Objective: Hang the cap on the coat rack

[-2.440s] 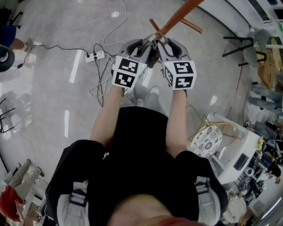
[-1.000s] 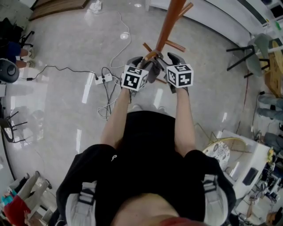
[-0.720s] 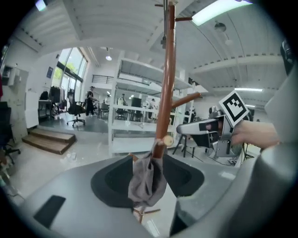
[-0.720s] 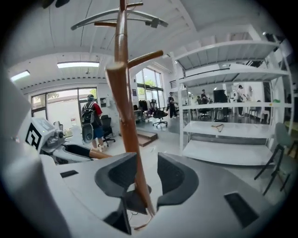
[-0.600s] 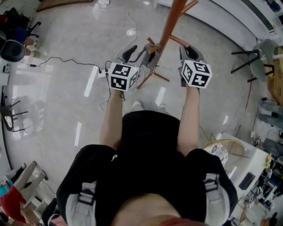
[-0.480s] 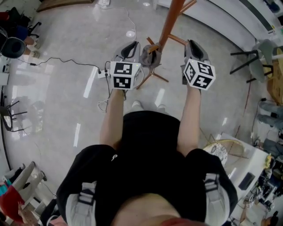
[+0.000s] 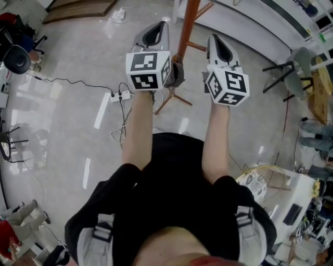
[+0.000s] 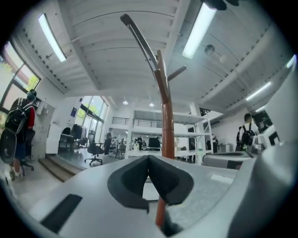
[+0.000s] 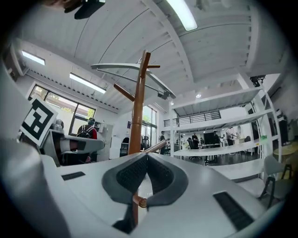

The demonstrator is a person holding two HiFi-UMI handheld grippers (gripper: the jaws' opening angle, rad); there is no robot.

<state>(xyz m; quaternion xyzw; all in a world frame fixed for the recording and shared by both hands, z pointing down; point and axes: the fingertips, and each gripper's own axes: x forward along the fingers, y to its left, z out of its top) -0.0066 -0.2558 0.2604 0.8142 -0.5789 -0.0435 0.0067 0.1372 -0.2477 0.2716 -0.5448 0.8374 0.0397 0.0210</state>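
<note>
The orange-brown coat rack (image 7: 186,31) stands in front of me, its pole running between my two grippers. A dark grey cap (image 7: 177,75) hangs against the pole, just right of the left gripper's marker cube; neither gripper touches it. My left gripper (image 7: 156,28) is raised left of the pole, jaws shut with nothing in them. My right gripper (image 7: 216,42) is raised right of the pole, also shut and empty. The left gripper (image 8: 149,161) looks up the rack's pole (image 8: 166,125) with its pads together. The right gripper (image 9: 146,161) faces the rack (image 9: 138,107) with its pads pressed together.
A power strip with tangled cables (image 7: 120,95) lies on the glossy floor to the left. A black-framed chair (image 7: 283,72) stands at the right. A white table (image 7: 291,182) with clutter sits at the lower right. Wooden steps (image 7: 78,8) lie at the top left.
Both grippers were together at the cap by the rack, then opened and moved apart, leaving the cap on the rack. Since then they have risen and their jaws have shut.
</note>
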